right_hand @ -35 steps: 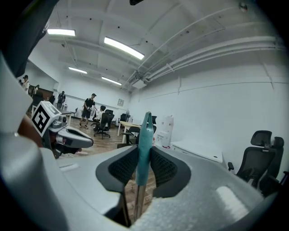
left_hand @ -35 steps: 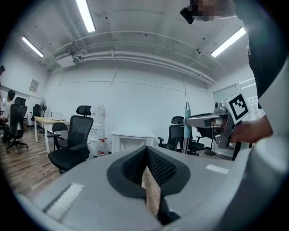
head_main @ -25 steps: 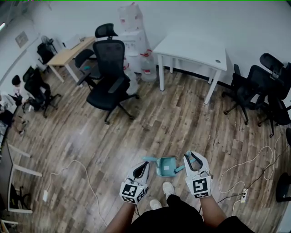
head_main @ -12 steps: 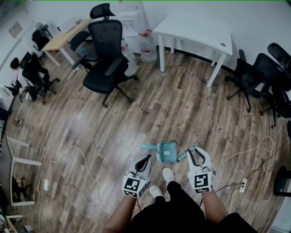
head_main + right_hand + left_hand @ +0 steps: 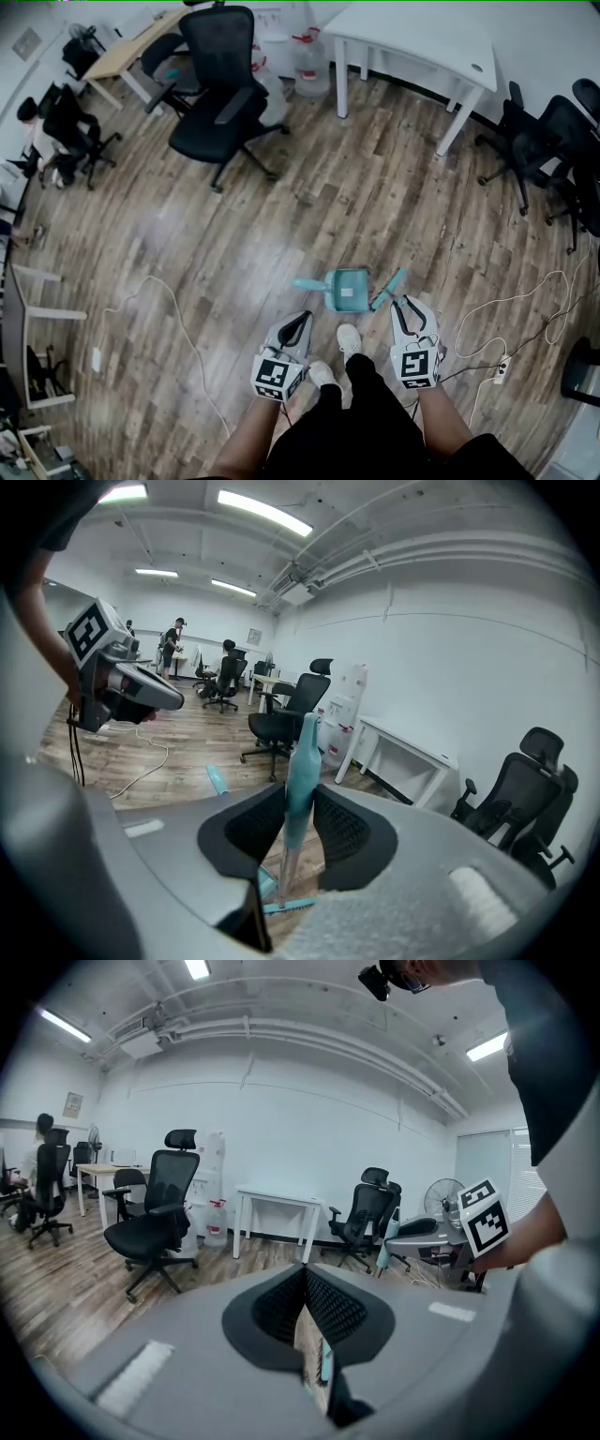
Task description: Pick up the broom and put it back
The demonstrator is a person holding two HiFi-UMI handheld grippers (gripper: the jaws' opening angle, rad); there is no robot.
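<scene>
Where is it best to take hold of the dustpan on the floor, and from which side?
Grip the dustpan by its handle, probably from above on the left with the left gripper. The handle is a slim bar sticking out to the left, clear of the broom held by the right gripper.

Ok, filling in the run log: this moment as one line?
right tool: shut on broom | left tool: shut, empty | dustpan: on floor

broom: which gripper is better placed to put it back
Right. The right gripper is shut on the broom handle, close to the dustpan on the floor. The left gripper is shut and holds nothing.
</scene>
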